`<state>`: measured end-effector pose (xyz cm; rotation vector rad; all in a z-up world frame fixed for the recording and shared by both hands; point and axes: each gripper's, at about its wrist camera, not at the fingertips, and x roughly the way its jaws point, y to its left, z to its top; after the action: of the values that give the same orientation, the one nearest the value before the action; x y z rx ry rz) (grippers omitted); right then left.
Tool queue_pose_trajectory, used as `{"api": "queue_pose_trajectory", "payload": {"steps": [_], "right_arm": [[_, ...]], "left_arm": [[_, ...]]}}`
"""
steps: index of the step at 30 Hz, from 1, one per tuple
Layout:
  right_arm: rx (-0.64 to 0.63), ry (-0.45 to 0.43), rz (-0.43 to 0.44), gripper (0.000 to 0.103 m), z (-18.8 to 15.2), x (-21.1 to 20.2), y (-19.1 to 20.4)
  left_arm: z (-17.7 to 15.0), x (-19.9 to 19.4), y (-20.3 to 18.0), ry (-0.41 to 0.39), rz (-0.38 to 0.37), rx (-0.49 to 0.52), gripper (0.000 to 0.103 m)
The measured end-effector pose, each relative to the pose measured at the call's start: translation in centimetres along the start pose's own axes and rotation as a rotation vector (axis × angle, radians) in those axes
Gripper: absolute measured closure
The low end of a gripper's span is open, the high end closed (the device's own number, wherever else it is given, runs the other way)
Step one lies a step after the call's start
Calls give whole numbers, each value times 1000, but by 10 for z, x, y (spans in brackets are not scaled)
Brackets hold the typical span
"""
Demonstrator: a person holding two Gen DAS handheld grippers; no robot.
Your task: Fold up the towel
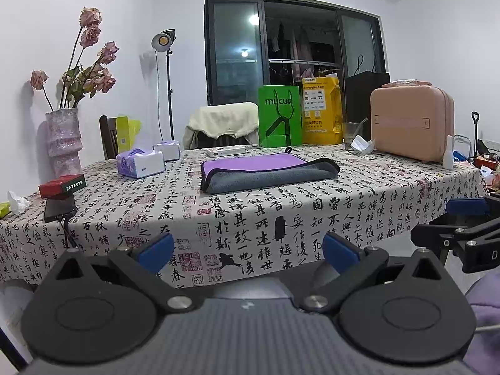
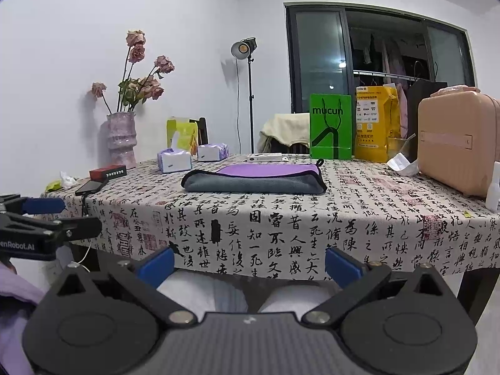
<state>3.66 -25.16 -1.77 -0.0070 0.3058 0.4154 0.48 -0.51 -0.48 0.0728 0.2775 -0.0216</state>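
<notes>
A calligraphy-print cloth covers the desk (image 1: 281,206); the towel (image 1: 265,172) lies mid-desk, apparently already folded; left gripper (image 1: 248,250) and right gripper (image 2: 250,264) hover off the near edge, jaws apart, empty, seemingly finished.

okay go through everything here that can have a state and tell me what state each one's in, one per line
towel: folded, lying flat on the table, untouched
left gripper: open, empty, short of the table
right gripper: open, empty, short of the table
studio lamp: on
glass: upright
pink case: closed, standing upright
green bag: upright
</notes>
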Motion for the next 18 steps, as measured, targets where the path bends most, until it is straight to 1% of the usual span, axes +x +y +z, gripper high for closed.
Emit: {"api": "queue_pose_trajectory", "payload": {"steps": [18], "right_arm": [[2, 6, -4, 0, -1, 0, 1]], "left_arm": [[-1, 1, 0, 4, -3, 3, 0]]}}
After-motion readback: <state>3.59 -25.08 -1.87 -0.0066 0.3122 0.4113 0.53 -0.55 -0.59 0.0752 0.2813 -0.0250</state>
